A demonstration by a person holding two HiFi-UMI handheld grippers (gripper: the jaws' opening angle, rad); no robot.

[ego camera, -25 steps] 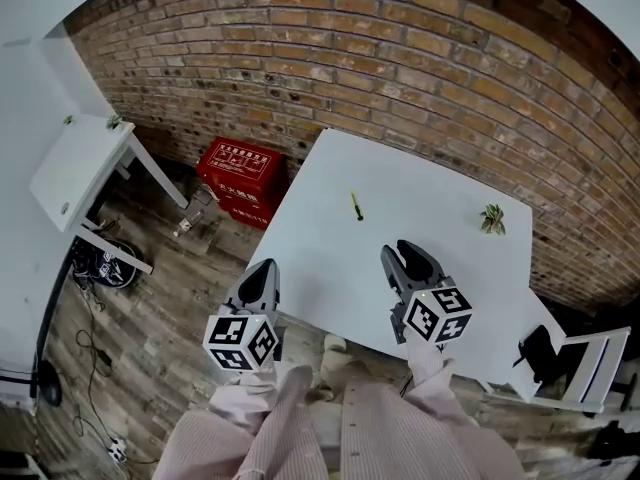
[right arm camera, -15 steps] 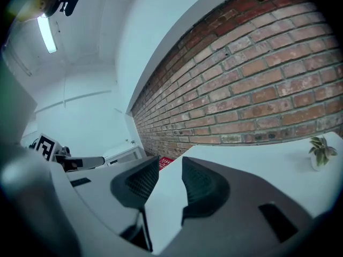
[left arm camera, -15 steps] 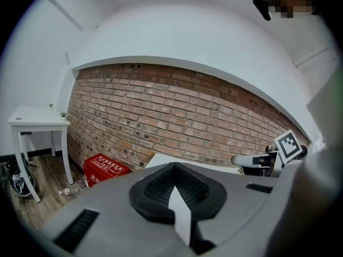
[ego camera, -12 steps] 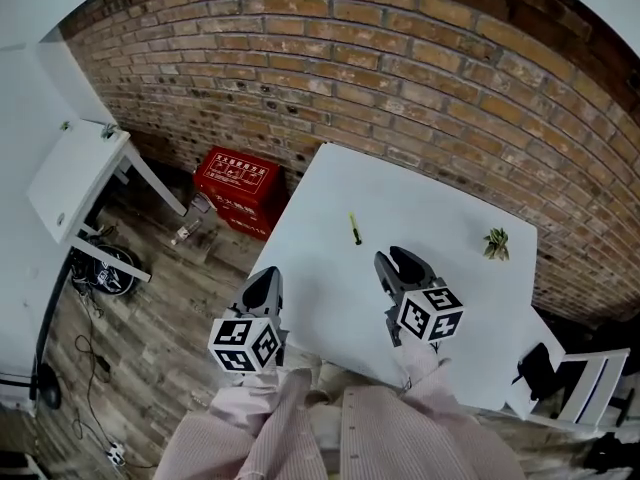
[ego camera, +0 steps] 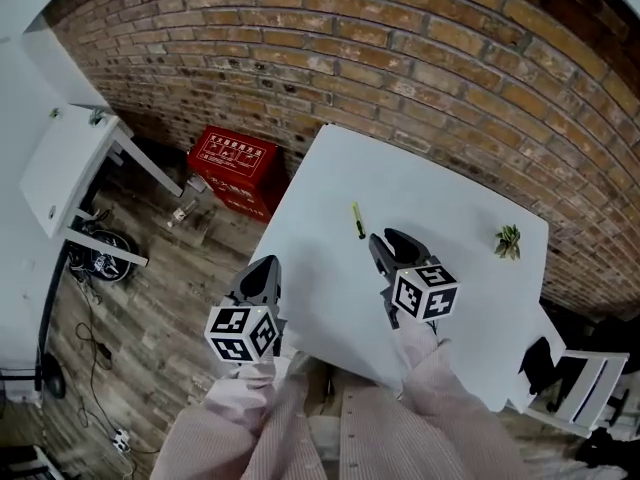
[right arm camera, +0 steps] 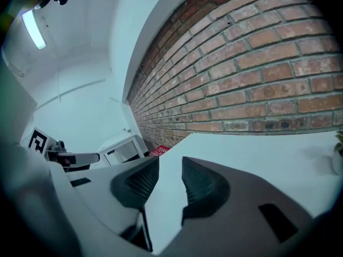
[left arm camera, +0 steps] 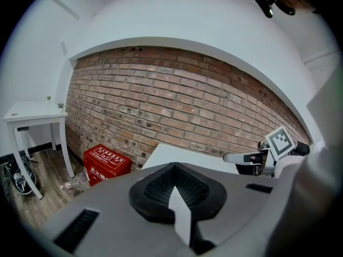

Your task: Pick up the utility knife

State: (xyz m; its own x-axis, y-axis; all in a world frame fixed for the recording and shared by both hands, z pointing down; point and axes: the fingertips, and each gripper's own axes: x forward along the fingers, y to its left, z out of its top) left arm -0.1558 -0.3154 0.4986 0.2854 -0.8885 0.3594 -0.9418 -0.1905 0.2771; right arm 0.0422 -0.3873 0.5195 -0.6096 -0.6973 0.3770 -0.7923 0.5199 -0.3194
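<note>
The utility knife (ego camera: pixel 357 220), slim and yellow-green with a dark tip, lies on the white table (ego camera: pixel 450 208) near its middle. My right gripper (ego camera: pixel 388 240) hovers just right of the knife and nearer to me, jaws open, nothing between them (right arm camera: pixel 170 182). The knife does not show in the right gripper view. My left gripper (ego camera: pixel 265 267) hangs at the table's near left edge, its jaws shut and empty (left arm camera: pixel 172 182). From the left gripper view, the right gripper (left arm camera: pixel 252 157) appears over the tabletop.
A small green plant (ego camera: pixel 508 240) sits at the table's right side. A red box (ego camera: pixel 232 164) stands on the wooden floor by the brick wall. A white side table (ego camera: pixel 65 168) is at the left, a white chair (ego camera: pixel 575 373) at the lower right.
My right gripper has moved forward, closer to the knife, still open. The left gripper has stayed at the table's edge, shut.
</note>
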